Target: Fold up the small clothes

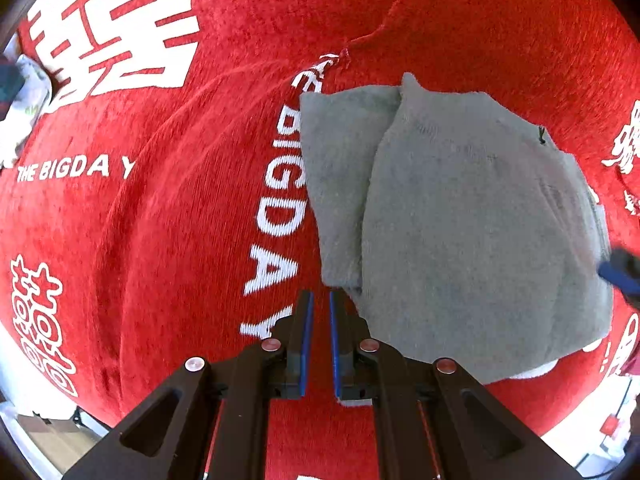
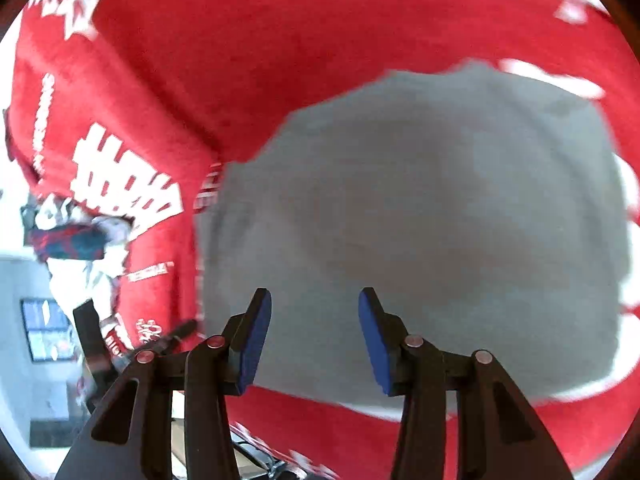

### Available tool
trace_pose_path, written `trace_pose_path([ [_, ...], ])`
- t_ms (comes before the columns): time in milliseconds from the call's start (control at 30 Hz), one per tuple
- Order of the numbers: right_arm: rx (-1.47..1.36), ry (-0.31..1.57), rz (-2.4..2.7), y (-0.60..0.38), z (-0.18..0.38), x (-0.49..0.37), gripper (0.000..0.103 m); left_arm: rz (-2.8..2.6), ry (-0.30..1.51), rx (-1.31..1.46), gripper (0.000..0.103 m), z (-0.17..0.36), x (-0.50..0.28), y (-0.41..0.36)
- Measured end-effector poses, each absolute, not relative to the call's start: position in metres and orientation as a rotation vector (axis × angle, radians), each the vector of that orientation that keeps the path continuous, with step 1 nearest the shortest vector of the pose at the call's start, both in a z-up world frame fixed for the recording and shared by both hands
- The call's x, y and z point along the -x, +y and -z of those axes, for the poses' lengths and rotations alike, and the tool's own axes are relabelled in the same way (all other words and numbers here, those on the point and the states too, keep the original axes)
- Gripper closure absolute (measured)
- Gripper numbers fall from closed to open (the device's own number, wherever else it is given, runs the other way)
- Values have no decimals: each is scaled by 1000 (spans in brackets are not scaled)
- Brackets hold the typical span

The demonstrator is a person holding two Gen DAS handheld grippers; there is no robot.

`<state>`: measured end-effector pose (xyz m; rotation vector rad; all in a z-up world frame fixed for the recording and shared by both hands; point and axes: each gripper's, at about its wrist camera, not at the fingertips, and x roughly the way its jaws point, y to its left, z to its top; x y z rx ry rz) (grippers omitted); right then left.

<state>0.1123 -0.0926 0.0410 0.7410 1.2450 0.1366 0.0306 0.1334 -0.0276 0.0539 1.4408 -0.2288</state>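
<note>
Grey garment (image 1: 472, 216): folded, lying flat on the red cloth (image 1: 192, 240), right of centre in the left wrist view; one layer overlaps another, with a narrower panel showing along its left side.
Same garment, right wrist view: the grey garment (image 2: 420, 220) fills the middle and right of the frame, blurred, with red cloth (image 2: 280, 40) showing beyond it and along its near edge.
Left gripper (image 1: 321, 300): blue-padded fingers close together with only a thin gap between them; nothing is held. The tips sit over the red cloth just beside the garment's near left corner.
Right gripper (image 2: 315, 300): fingers spread wide, holding nothing, positioned over the near part of the grey garment. Whether the tips touch the fabric cannot be told.
Right gripper from the left wrist view: a dark finger with a blue pad (image 1: 620, 276) shows at the garment's right edge.
Red cloth: covers the surface, printed with white characters and the words "THE BIGDAY" (image 1: 276, 216) running alongside the garment's left edge.
Other fabric: a white and dark patterned bundle (image 2: 80, 240) lies at the far left edge of the red cloth, blurred.
</note>
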Motion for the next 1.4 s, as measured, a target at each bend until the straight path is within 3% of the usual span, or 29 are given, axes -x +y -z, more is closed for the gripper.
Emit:
trace_pose_path([
  [33, -733, 1246, -160, -80, -37, -126, 90, 237, 1440, -40, 94, 27, -27, 134],
  [67, -723, 1252, -180, -63, -32, -144, 93, 254, 1443, -28, 94, 28, -24, 134],
  [433, -668, 1372, -203, 18, 31, -227, 93, 325, 1473, 19, 94, 61, -9, 140],
  [633, -511, 1417, -287, 57, 24, -221, 91, 352, 1470, 69, 94, 58, -7, 149],
  [1300, -676, 1497, -260, 14, -3, -94, 91, 252, 1470, -20, 94, 41, -4, 176],
  [1333, -694, 1502, -253, 12, -2, -89, 90, 249, 1471, -21, 91, 41, -3, 171],
  [1367, -713, 1508, -246, 11, -1, -83, 88, 246, 1471, -25, 51, 40, -1, 169],
  [1400, -733, 1512, -239, 9, 1, -77, 78, 228, 1464, -37, 0, 39, -1, 167],
])
